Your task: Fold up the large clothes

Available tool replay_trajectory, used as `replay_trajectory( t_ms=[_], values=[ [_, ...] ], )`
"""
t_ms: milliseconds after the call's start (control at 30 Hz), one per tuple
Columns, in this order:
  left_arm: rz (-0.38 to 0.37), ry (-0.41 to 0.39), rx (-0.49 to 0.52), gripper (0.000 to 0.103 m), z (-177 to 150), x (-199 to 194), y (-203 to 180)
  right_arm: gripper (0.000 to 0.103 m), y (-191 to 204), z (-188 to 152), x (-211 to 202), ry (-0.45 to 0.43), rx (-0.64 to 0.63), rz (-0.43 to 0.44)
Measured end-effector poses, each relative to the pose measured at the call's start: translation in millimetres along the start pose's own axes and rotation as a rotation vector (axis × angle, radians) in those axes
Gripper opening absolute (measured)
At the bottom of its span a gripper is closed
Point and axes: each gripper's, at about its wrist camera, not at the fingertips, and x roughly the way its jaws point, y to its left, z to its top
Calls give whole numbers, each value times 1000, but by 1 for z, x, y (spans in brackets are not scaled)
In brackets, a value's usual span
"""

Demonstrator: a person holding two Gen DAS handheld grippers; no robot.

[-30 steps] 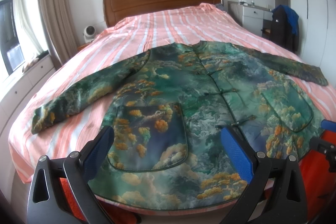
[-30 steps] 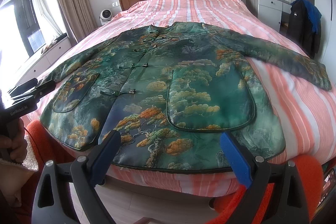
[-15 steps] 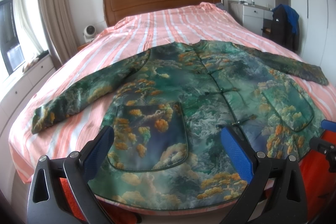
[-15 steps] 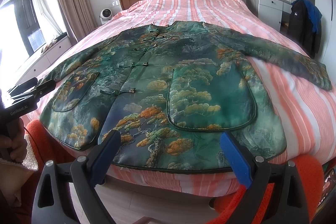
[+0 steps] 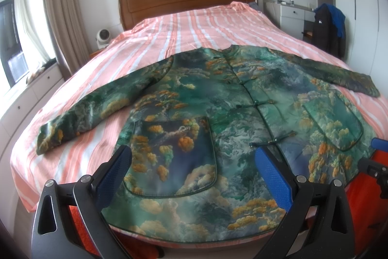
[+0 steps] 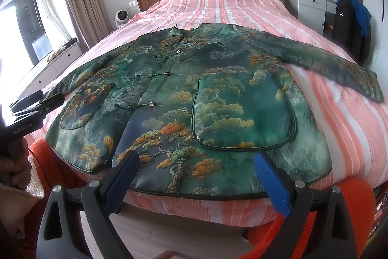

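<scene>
Across mid-frame on the striped bed (image 5: 198, 23): green brocade jacket (image 5: 218, 118) flat, buttoned, sleeves out, no fold made yet. Left gripper (image 5: 194, 174) and right gripper (image 6: 196, 176) spread wide, empty, near hem.

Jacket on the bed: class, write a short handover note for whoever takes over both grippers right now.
Left gripper: open, empty, hovering over the hem.
Right gripper: open, empty, also at the hem.
Jacket: flat on the striped bed, front up, fastened, both sleeves spread out.
Done: laid out only; no fold visible.
Left: sleeves in, then fold the body.
</scene>
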Motion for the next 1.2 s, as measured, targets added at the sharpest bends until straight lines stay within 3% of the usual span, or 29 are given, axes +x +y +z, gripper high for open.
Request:
replay_trajectory(
  t_ms=[1200],
  values=[
    [1,-1,3,102,0,-1,0,95,-6,0,-1,-9,13,-8]
  ],
)
